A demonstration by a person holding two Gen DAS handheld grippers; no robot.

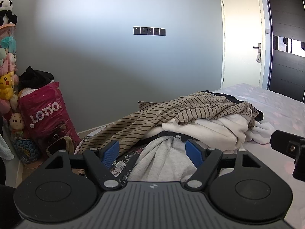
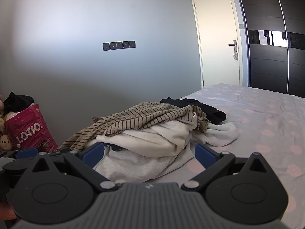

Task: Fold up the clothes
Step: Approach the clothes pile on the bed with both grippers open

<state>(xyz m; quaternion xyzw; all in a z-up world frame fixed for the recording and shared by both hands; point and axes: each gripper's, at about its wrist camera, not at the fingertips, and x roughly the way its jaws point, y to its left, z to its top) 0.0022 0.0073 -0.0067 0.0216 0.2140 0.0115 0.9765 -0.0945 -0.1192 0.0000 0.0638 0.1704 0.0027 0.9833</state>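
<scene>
Heaped on the near left part of the bed [image 2: 257,114]: a pile of clothes. Topmost, a tan striped top [image 1: 171,112] [image 2: 141,119], draped across and trailing down toward the left edge. Under it, a cream fleece [image 1: 213,127] [image 2: 152,139], bunched in thick folds. Lowest and nearest, a light grey sweatshirt [image 1: 164,160] [image 2: 133,164], with a dark floral cloth [image 1: 124,164] beside it on the left. Behind the pile, a black garment [image 2: 202,106], partly under the striped top.

Left gripper [image 1: 152,150]: jaws spread wide, holding nothing. Grey sweatshirt lying straight between the two blue pads [image 1: 110,152], rising into the gap, no clear contact with either pad. Striped top just beyond the left pad.

Right gripper [image 2: 147,153]: jaws likewise spread wide, nothing held. Grey sweatshirt and the lower fold of the cream fleece lying between the pads; left pad [image 2: 93,154] close beside the sweatshirt's edge, right pad over bare spotted sheet, apart from the cloth. Visible at the right edge of the left wrist view as a black block [image 1: 289,148], near the pile.

Off the bed, by the wall at left: a pink bag [image 1: 47,112] [image 2: 30,129] marked LOTSO with dark cloth on top, and a stack of stuffed toys [image 1: 7,84]. Far right, a white door [image 2: 217,38] and a dark wardrobe [image 2: 270,38].
</scene>
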